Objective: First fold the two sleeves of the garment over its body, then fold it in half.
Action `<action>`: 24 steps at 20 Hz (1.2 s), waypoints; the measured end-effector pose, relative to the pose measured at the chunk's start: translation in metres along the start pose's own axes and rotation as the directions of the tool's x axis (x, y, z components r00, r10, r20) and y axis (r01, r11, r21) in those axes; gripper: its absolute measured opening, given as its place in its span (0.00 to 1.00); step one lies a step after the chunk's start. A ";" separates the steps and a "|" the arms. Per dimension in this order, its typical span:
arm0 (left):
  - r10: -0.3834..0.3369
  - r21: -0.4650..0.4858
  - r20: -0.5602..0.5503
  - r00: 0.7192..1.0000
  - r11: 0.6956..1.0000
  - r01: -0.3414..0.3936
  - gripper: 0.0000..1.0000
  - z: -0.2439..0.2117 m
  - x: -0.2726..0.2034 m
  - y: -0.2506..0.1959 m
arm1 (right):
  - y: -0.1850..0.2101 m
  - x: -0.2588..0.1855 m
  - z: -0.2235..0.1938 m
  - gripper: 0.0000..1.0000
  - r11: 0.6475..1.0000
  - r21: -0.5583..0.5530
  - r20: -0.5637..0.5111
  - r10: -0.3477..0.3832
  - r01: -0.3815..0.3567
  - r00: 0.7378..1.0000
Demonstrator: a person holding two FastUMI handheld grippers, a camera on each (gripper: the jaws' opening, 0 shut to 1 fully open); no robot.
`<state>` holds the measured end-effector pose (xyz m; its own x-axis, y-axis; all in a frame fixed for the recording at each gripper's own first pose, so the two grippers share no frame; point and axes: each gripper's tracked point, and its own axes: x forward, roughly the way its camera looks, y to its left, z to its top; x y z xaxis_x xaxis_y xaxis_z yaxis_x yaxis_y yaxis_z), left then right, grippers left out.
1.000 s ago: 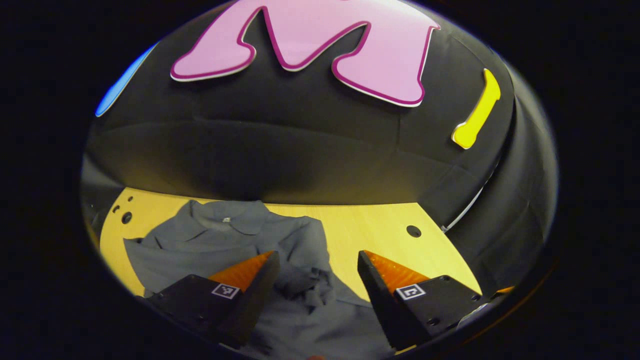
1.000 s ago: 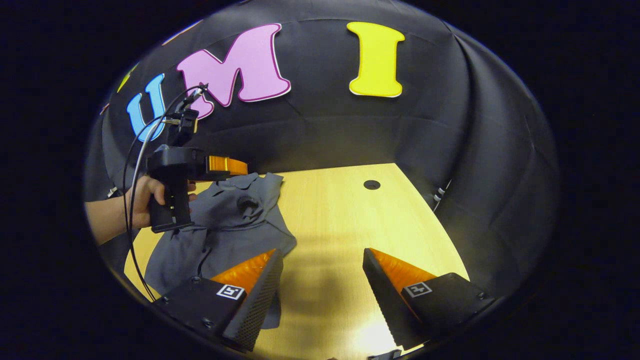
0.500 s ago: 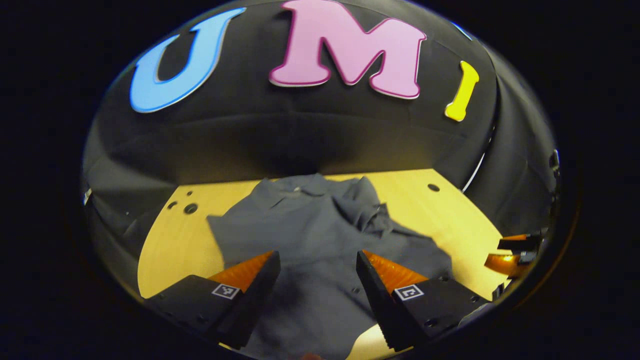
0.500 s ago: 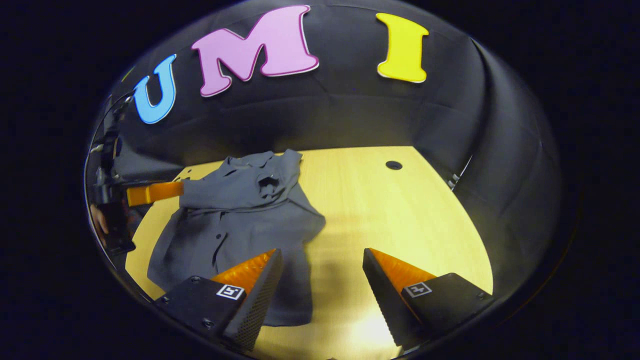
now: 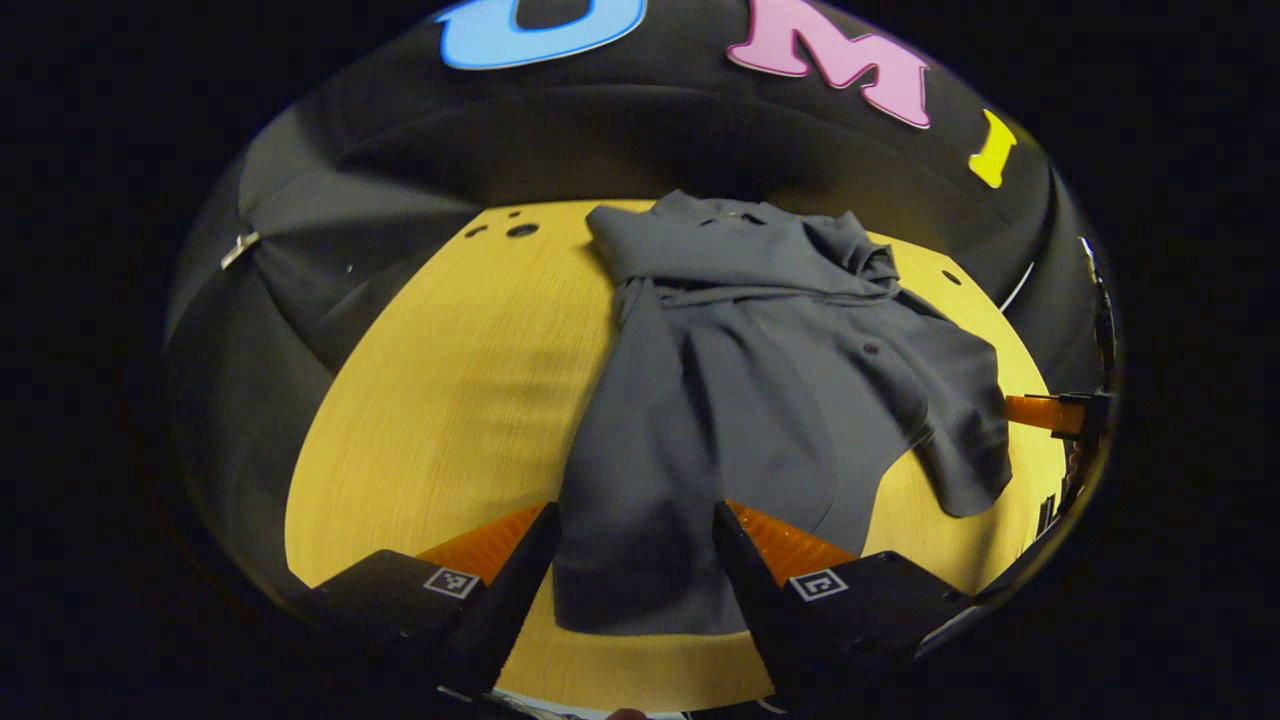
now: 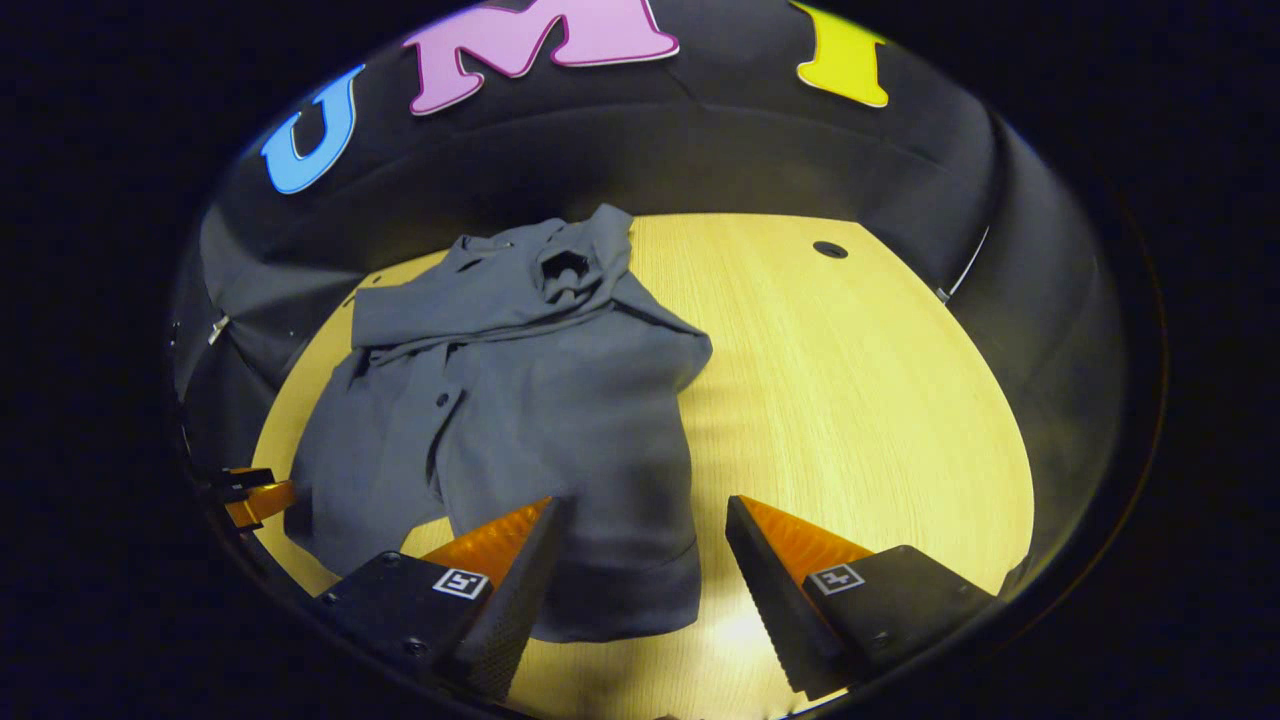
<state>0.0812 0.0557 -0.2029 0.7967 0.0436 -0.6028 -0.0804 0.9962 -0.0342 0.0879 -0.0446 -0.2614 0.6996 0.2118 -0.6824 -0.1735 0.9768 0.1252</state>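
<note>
In the left gripper view the grey garment (image 5: pixel 760 400) lies rumpled on the wooden surface (image 5: pixel 450 400) with the left tongs (image 5: pixel 630 530) spread wide over its hem, while in the right gripper view the right tongs (image 6: pixel 640 530) hang wide above its near edge.

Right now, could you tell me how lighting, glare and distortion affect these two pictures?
Left gripper view: fisheye bends the table edge into a curve; the grey shirt reads sharp but dim. Right gripper view: a bright glare patch on the wood near the right gripper; the booth wall falls into deep shadow.
</note>
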 end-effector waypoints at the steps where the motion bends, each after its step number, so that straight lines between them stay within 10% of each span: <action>1: 0.005 -0.011 -0.018 1.000 1.000 -0.005 0.92 -0.009 0.002 0.005 | 0.001 0.003 -0.004 1.00 1.000 -0.001 -0.013 -0.004 0.004 1.000; 16: -0.002 0.009 -0.095 0.995 1.000 0.003 0.90 -0.031 0.018 -0.004 | 0.006 0.032 -0.037 0.99 0.995 -0.096 -0.077 -0.027 0.019 0.997; 19: -0.024 0.042 -0.102 0.994 0.999 0.029 0.75 -0.033 0.020 -0.014 | 0.015 0.032 -0.035 0.72 0.996 -0.089 -0.070 -0.032 0.026 0.997; 24: -0.017 0.043 -0.084 0.996 0.999 0.020 0.13 -0.033 0.017 -0.030 | 0.024 0.033 -0.038 0.17 0.993 -0.118 -0.081 -0.008 -0.002 0.997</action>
<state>0.0775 0.0238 -0.2388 0.7447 0.0205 -0.6671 -0.0385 0.9992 -0.0123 0.0811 -0.0152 -0.3082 0.6423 0.2008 -0.7397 -0.2552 0.9660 0.0406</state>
